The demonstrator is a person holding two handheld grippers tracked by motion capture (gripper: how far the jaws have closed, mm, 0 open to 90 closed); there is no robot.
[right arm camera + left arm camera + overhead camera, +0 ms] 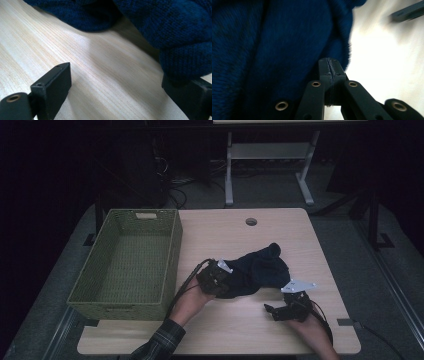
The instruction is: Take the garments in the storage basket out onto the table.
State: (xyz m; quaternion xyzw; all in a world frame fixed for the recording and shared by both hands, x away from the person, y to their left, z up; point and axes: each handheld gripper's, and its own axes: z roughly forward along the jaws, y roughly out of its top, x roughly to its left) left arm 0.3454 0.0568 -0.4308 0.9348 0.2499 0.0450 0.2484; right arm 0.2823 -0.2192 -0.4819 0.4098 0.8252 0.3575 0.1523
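Left hand (192,297) is coming in from the near edge of the tabletop (225,235), plaid sleeve (160,340) showing, forearm angled toward the middle. It is holding the left gripper (216,278) against the left end of the dark blue knitted garment (260,267). In the left gripper view the two black jaws are lying tight together, tips meeting along one seam, with the blue knit (274,45) pressed up beside and behind them; whether any fabric is pinched in that seam cannot be told.

Right hand (312,327) is resting near the near right corner of the tabletop, holding the right gripper (280,311) level and pointing left. Its jaws are standing wide apart with bare wood (87,67) between them. The right-hand jaw is sitting just under a fold of the knit (180,37); nothing is being gripped.

Green woven basket (172,255) is sitting along the left edge of the tabletop, its long side running from near edge to far edge. Nothing is lying in it.

Garment is lying bunched in a heap right of centre on the tabletop, well apart from the basket. It is looking dark navy, ribbed, soft, with rounded folds.
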